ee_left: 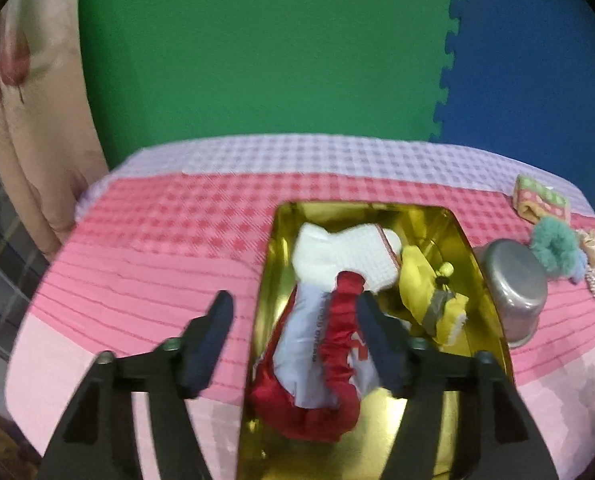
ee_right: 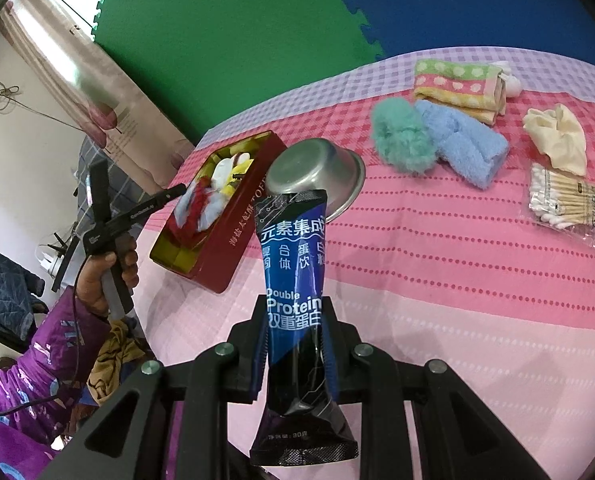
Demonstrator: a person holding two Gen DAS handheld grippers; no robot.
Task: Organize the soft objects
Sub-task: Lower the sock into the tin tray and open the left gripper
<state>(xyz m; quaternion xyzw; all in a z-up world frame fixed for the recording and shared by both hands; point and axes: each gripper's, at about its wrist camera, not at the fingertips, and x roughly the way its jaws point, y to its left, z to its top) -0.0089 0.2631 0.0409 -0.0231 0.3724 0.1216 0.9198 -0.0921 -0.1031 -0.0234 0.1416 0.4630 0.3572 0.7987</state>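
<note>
A: Start at the left hand-held gripper (ee_left: 295, 320). What's it doing?

B: Its jaws stand spread over the near end of the tin (ee_left: 479, 276), nothing pinched. A red-and-white cloth pouch (ee_left: 317, 356) lies in the tin between and just beyond the pads, not pressed by them. It reads as let go.

A: And the other one?

B: The right hand-held gripper (ee_right: 295, 344) is pinching a dark blue sachet (ee_right: 295, 280), held upright above the worktop (ee_right: 457, 320). It isn't a soft thing, so I can't tell where it is meant to go.

A: What's already sorted?

B: Besides the pouch, the tin holds a white knitted sock (ee_left: 345, 256) and a yellow cloth piece (ee_left: 437, 304). So three soft items are in, by my count.

A: What's left out?

B: On the checked cloth beyond an upturned metal bowl (ee_right: 317, 172): a teal fluffy scrunchie (ee_right: 401, 140), a pale blue fleecy piece (ee_right: 465, 144), a folded dotted towel (ee_right: 457, 84) and a cream glove (ee_right: 557, 140). A packet of cotton swabs (ee_right: 569, 204) lies near them. I'd say a bit under half done.

A: Any writing?

B: The sachet says "Double Protein" with Chinese characters, 元素集成 and 双重蛋白 among them. The tin's red side carries gold Chinese lettering and Latin letters beginning "TOF", the rest hidden behind the sachet. The pouch has small print too blurred to read.
</note>
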